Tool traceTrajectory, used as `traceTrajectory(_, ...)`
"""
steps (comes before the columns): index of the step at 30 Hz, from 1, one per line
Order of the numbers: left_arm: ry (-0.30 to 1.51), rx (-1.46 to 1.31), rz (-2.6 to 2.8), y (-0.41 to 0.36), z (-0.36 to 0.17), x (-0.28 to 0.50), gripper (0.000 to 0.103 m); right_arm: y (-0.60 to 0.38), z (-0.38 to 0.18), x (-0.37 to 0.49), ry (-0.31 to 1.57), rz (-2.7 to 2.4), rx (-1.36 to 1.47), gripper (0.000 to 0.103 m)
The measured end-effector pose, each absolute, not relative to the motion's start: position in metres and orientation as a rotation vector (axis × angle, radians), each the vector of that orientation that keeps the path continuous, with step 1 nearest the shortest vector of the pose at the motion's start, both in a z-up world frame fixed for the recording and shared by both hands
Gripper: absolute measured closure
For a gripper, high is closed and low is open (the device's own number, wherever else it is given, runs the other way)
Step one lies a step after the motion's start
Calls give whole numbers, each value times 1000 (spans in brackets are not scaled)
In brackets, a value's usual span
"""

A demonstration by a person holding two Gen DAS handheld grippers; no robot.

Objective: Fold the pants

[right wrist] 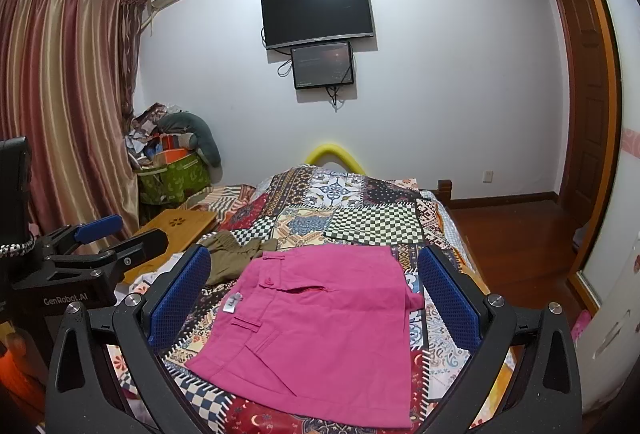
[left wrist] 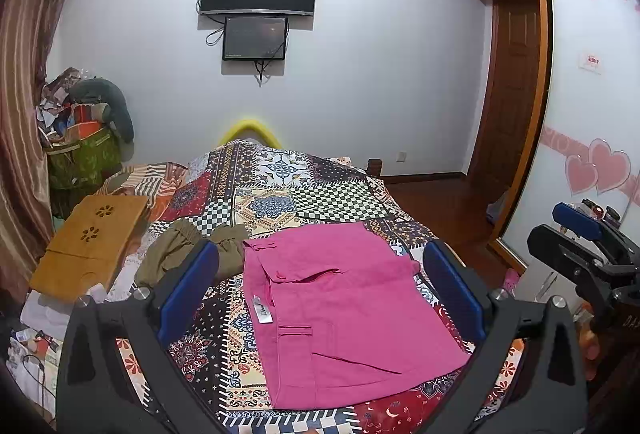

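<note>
Pink cotton pants point(left wrist: 340, 314) folded into flat rectangle on patchwork quilt point(left wrist: 280, 194); crumpled olive garment point(left wrist: 180, 254) beside. Left gripper point(left wrist: 320, 286), right gripper point(right wrist: 316, 298): blue textured pads spread wide, empty.

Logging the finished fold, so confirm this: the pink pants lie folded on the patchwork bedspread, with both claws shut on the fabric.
Wrong on the claws. Both wrist views show the left claw and right claw open, holding nothing. The pink pants do lie folded on the patchwork bedspread.
</note>
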State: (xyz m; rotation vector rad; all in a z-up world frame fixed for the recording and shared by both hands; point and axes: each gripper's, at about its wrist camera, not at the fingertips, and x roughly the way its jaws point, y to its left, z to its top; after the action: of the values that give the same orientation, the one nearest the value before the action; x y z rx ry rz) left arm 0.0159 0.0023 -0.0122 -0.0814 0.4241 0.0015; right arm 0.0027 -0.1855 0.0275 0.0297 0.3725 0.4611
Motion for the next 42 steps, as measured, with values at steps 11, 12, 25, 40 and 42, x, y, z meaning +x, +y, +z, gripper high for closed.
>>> traceTrajectory(11,424,-81,-3,1,-11,17,0,-186,27,2,373,459,34,0)
traceTrajectory(12,424,-80,-3,0,-11,17,0,-186,27,2,373,459,33,0)
traceTrajectory(25,430,-82,-6,1,-12,18,0,-186,27,2,375,460,34,0)
traceTrajectory(40,445,-69,23,6,-25,41,0,-190,14,21,409,425,25,0)
traceTrajectory(42,447,-45,29,8,-31,52,0,-192,9,30,422,412,19,0)
